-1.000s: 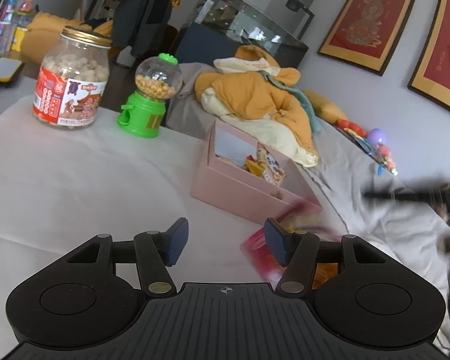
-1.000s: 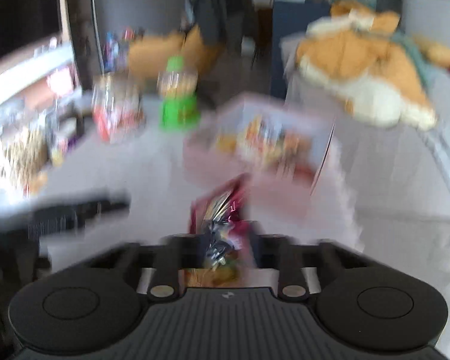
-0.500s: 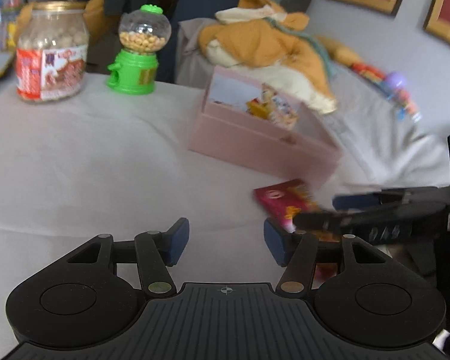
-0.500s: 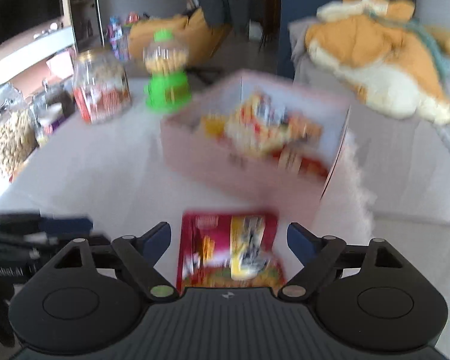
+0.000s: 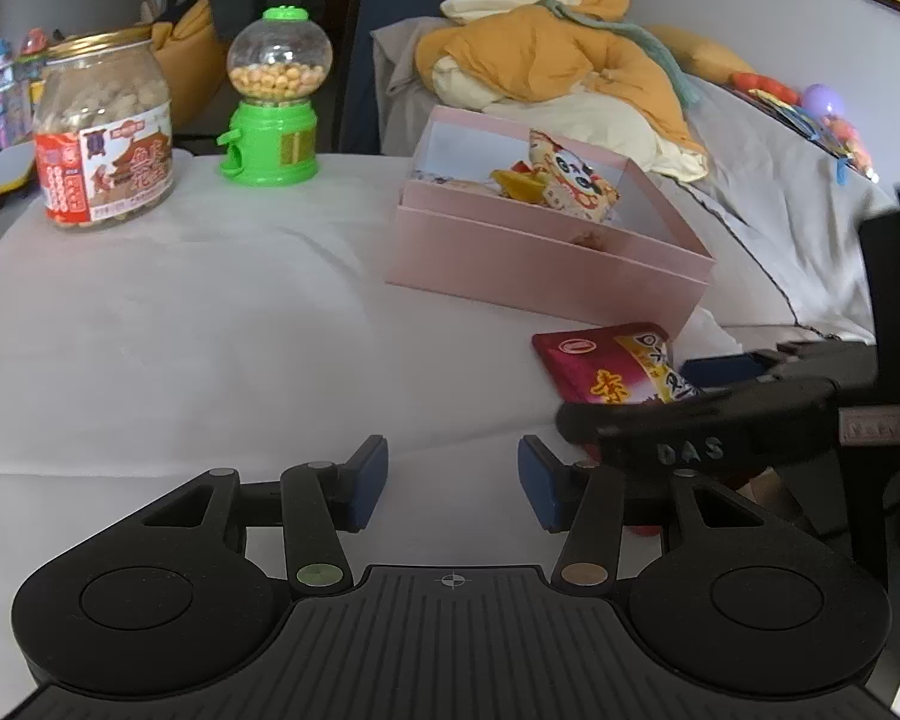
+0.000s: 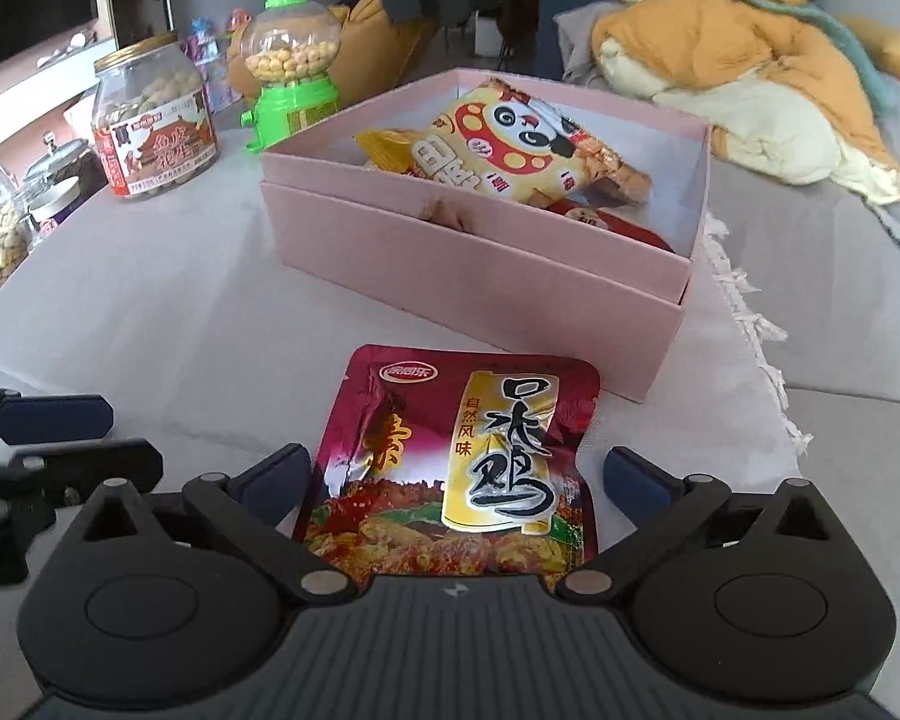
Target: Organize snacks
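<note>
Snack packet, dark red foil, lies flat on my white tablecloth between the fingers of the right gripper, whose jaws are opening wide and touch neither edge. Its long axis runs away from me toward the pink box just beyond, logo end farthest. Large Chinese characters run down a gold panel; I can't read the small oval brand mark. My left gripper is closing on nothing.
</note>
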